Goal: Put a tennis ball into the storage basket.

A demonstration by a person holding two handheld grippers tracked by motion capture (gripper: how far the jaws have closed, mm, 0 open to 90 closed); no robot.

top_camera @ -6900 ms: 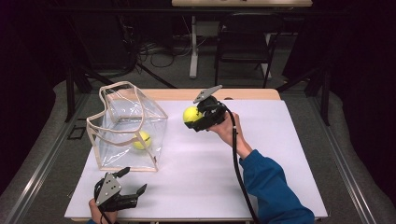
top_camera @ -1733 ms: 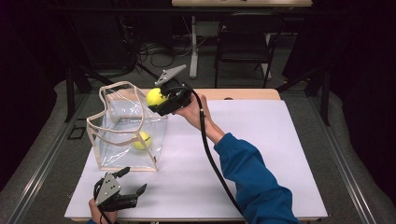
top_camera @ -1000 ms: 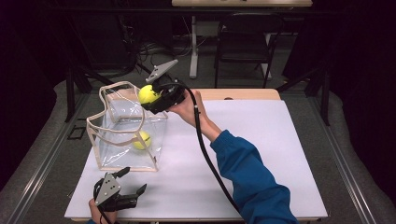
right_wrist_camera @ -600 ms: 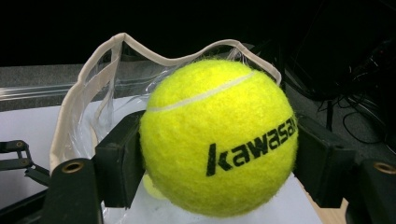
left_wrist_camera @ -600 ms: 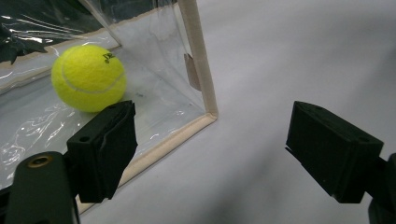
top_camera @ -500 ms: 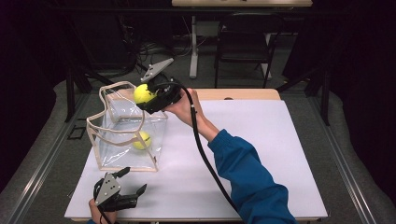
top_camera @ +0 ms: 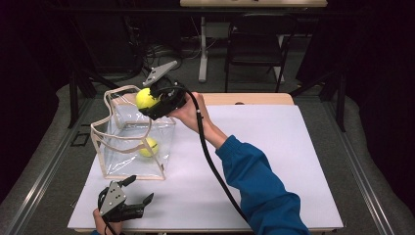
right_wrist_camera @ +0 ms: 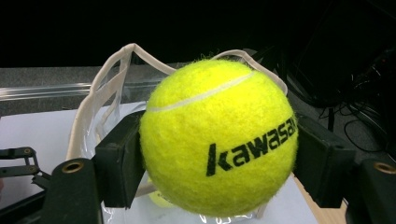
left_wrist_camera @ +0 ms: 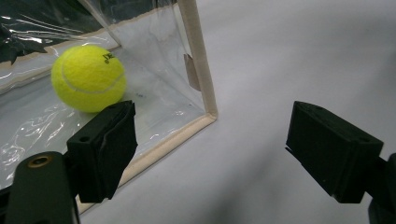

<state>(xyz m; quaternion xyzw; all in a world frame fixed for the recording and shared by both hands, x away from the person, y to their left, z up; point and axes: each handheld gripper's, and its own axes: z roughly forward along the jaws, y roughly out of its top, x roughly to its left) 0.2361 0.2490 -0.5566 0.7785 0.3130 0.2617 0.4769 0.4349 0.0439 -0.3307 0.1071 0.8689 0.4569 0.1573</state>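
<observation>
the right tool (top_camera: 149, 100) pinches a fuzzy yellow tennis ball (top_camera: 146, 98) between its two blocky black jaws, one jaw pressed to each side of the round felt. in the right gripper view the ball (right_wrist_camera: 219, 140) shows a curved white seam across its top and black printed letters on its front, and its nap looks soft and slightly hairy at the edge. the tool hangs in the air over the open top of a clear plastic bag (top_camera: 128, 147), at the bag's far right corner

the bag is boxy, with glossy, wrinkled see-through walls and a cream fabric trim sewn along its edges; two limp cream strap handles (top_camera: 120, 95) loop up from its rim. it stands on the white surface (top_camera: 274, 147), near the left side. a second tennis ball (top_camera: 148, 146) lies on the bottom inside the bag, toward its right wall. in the left gripper view this ball (left_wrist_camera: 88, 77) is seen through the shiny film, with a small dark mark on the felt, and the bag's trimmed corner (left_wrist_camera: 198, 70) stands just beyond the near jaw

the left tool (top_camera: 134, 198) rests low at the near edge of the surface, just in front of the bag and apart from it. its jaws are spread wide with nothing between them; each ends in a matte black rectangular pad (left_wrist_camera: 334, 147). a black cable (top_camera: 210, 156) trails from the right tool along a blue sleeve (top_camera: 259, 186)
</observation>
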